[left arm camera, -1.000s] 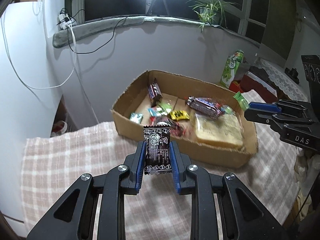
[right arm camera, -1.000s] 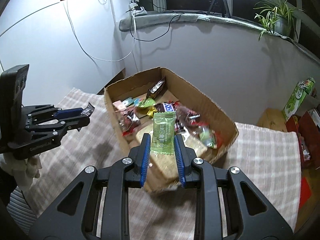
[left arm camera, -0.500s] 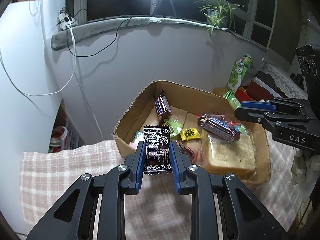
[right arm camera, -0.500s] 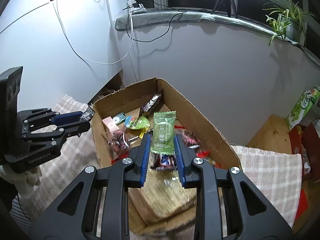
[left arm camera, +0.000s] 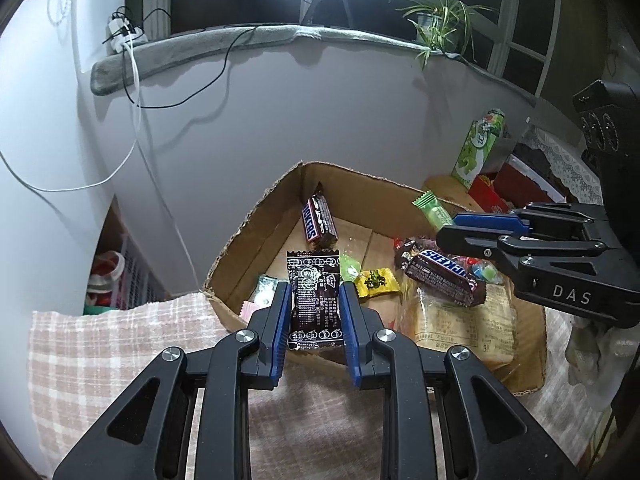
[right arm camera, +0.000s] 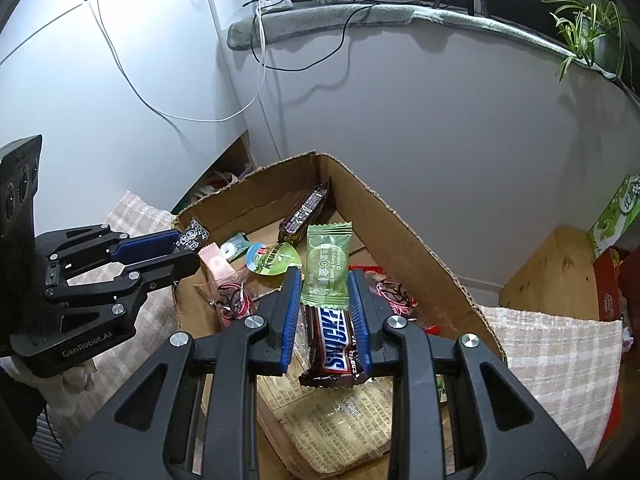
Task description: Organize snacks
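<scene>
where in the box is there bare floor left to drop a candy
Bare floor of the brown cardboard box lies in the far corner, around the leaning Snickers bar. The near side is crowded: a clear bread bag under another Snickers bar, with small candies beside them.

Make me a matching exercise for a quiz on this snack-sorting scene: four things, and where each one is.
Things:
1. black snack packet
2. green candy packet
3. Snickers bar
4. yellow candy

Places:
A. leaning in the cardboard box's far corner
B. lying on the box floor
C. in the left gripper
D. in the right gripper

Pairs: 1-C, 2-D, 3-A, 4-B
</scene>
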Available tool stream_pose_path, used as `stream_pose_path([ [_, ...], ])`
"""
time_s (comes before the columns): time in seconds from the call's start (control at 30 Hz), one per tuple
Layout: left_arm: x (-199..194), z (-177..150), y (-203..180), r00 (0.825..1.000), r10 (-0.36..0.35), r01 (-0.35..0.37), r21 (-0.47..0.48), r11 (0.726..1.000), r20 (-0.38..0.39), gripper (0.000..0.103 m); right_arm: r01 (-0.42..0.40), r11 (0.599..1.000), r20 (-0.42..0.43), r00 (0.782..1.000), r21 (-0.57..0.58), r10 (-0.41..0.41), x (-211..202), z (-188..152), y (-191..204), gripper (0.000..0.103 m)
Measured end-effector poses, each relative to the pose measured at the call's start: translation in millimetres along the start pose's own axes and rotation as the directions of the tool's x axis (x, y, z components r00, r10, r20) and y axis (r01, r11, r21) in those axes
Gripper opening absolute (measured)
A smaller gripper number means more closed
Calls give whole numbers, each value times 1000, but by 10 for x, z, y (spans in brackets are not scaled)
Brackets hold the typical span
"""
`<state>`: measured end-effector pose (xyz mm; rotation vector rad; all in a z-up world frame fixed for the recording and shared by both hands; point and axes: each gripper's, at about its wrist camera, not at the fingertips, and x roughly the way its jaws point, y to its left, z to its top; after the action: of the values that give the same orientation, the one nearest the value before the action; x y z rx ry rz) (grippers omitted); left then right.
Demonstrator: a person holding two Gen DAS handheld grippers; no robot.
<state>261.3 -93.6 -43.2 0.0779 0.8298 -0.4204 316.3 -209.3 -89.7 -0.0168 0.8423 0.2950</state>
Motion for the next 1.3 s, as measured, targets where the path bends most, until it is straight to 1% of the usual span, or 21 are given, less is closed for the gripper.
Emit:
stream_pose_path([
  [0.47, -9, 3, -34, 1000, 9, -9, 9, 1000, 0, 23, 16, 1000, -2, 1000, 5, -16, -1, -24, -36, 26],
  [0.6, -11, -2, -41, 1000, 13, -13, 12, 1000, -3, 23, 22, 1000, -5, 1000, 6, -22, -4, -36, -47, 28],
  [0.63, -13, -4, -42, 1000, 14, -14, 12, 1000, -4, 26, 25, 1000, -4, 1000, 8, -25, -7, -41, -55, 36],
  [0.67, -17, -6, -42, 1000, 14, -14, 13, 1000, -3, 27, 28, 1000, -3, 1000, 10, -28, -11, -43, -63, 49],
  [0.7, -20, -7, -44, 1000, 16, -16, 13, 1000, -2, 28, 32, 999, 2, 999, 13, -32, -23, -47, -72, 54],
  [0.73, -24, -9, -44, 1000, 16, -16, 13, 1000, -2, 28, 36, 999, 9, 999, 15, -36, -40, -52, -81, 59],
  [0.8, -25, -12, -49, 1000, 16, -16, 12, 1000, -2, 29, 37, 999, 14, 999, 17, -37, -64, -60, -89, 59],
  [0.83, -28, -13, -53, 1000, 17, -17, 13, 1000, -2, 33, 38, 999, 15, 999, 19, -39, -74, -63, -93, 60],
  [0.87, -33, -13, -56, 1000, 18, -18, 13, 1000, 0, 38, 42, 999, 16, 999, 19, -43, -87, -67, -99, 66],
  [0.9, -42, -16, -59, 1000, 19, -19, 14, 1000, 4, 47, 48, 999, 20, 999, 19, -49, -102, -75, -97, 71],
  [0.93, -56, -20, -63, 1000, 20, -20, 15, 1000, 9, 50, 57, 998, 27, 998, 20, -57, -123, -84, -98, 78],
  [0.97, -64, -25, -68, 1000, 20, -20, 16, 1000, 10, 50, 61, 998, 32, 998, 20, -62, -139, -93, -99, 81],
  [1.1, -94, -34, -86, 1000, 23, -23, 19, 1000, 13, 52, 72, 997, 39, 997, 21, -73, -200, -113, -104, 81],
  [1.3, -162, -65, -95, 999, 25, -26, 18, 1000, 22, 53, 79, 996, 49, 996, 29, -80, -292, -139, -106, 82],
])
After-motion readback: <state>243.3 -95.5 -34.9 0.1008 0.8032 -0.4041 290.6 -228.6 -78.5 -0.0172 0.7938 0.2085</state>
